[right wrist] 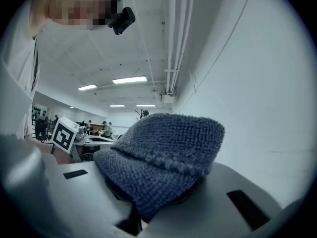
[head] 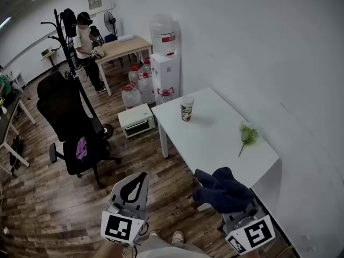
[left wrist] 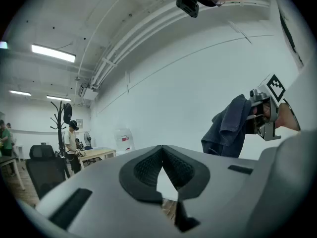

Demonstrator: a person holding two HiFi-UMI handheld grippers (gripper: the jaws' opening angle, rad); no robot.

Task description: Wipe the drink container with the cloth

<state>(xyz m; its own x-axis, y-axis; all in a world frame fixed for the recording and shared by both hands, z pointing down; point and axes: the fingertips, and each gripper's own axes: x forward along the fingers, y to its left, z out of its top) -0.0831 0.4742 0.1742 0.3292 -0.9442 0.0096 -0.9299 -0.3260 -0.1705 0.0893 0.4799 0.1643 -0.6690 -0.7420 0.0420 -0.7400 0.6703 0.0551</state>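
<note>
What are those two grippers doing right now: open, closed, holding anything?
Left gripper: closed, with nothing between its jaws.
Right gripper: closed on the dark blue cloth.

Left tool (left wrist: 162, 151) shut, empty; right tool (head: 230, 207) tight on cloth (head: 221, 188)

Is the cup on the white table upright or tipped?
Upright: the cup stands on its base on the table, rim uppermost.
</note>
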